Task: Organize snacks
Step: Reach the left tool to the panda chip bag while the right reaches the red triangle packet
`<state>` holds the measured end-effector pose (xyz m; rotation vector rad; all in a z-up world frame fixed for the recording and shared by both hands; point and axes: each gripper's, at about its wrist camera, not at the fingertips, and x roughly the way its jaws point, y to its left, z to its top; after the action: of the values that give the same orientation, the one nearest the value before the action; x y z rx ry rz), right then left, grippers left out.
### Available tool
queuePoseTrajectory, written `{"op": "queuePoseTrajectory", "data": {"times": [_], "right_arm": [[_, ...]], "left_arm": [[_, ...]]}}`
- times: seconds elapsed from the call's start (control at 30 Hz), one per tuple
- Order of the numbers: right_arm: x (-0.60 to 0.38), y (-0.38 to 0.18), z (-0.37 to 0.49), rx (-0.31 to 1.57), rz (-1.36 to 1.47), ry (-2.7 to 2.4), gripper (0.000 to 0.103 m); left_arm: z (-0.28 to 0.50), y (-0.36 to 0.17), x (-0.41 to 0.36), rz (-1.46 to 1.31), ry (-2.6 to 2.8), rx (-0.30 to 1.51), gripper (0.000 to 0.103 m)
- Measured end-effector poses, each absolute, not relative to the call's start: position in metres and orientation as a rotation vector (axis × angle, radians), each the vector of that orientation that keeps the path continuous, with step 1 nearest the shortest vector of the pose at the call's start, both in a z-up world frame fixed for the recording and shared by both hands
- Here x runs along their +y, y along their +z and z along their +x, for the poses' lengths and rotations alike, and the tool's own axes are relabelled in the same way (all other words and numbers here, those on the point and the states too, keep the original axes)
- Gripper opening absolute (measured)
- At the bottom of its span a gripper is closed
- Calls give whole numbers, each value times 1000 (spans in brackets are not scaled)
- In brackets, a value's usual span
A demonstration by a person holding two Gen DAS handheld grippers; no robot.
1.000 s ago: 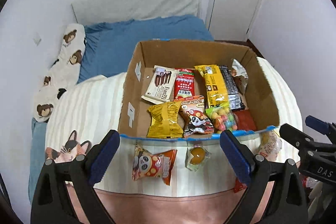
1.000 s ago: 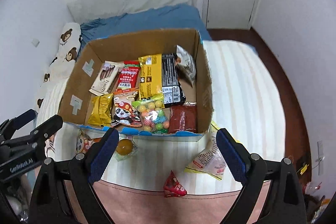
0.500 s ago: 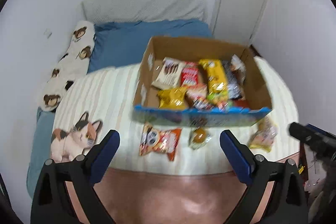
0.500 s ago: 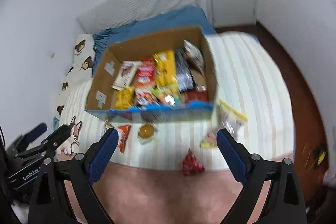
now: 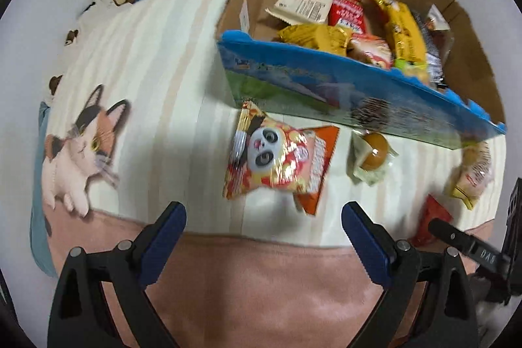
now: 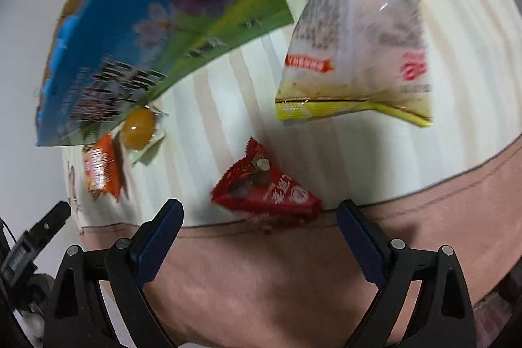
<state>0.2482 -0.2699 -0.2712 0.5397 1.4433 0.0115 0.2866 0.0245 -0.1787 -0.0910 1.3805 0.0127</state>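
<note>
Four loose snacks are lying on the striped blanket [image 5: 156, 61] before the one filled cardboard box [image 5: 342, 93], while both the left gripper [image 5: 262, 219] and right gripper [image 6: 259, 216] are hovering wide open, the panda packet [image 5: 277, 158] and red triangular packet [image 6: 266, 189] nearest their respective fingers.

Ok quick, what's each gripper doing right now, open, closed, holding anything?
Left gripper: open, empty, above the panda snack bag.
Right gripper: open, empty, above the red triangular packet.

The left gripper [image 5: 261, 237] hangs with its jaws spread wide and empty; just ahead lies the panda snack bag [image 5: 277, 158]; beyond it, to the right, stands the snack-filled cardboard box [image 5: 326, 80].
</note>
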Motion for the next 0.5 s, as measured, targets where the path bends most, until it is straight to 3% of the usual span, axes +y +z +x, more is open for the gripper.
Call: {"op": "queuePoseTrajectory", "data": {"times": [0.2,0.33,0.4,0.47,0.5], "right_arm": [[-259,-285,258,1442,504,-2,93],[-254,-289,265,1445,467,-26,81],[-254,-290,266,1445,447,-33,73],[-255,-288,268,1444,424,-32,58],[-255,-287,266,1441,421,-24,58]], "left_arm": [[326,-213,13,-42,-8,1476,98],[342,-235,0,-8,-45,1512,97],[342,-240,-3,-21,-74,1505,86],[337,-240,-5,-23,-79,1496,68],[332,-239,-5,-25,-82,1491,66]]}}
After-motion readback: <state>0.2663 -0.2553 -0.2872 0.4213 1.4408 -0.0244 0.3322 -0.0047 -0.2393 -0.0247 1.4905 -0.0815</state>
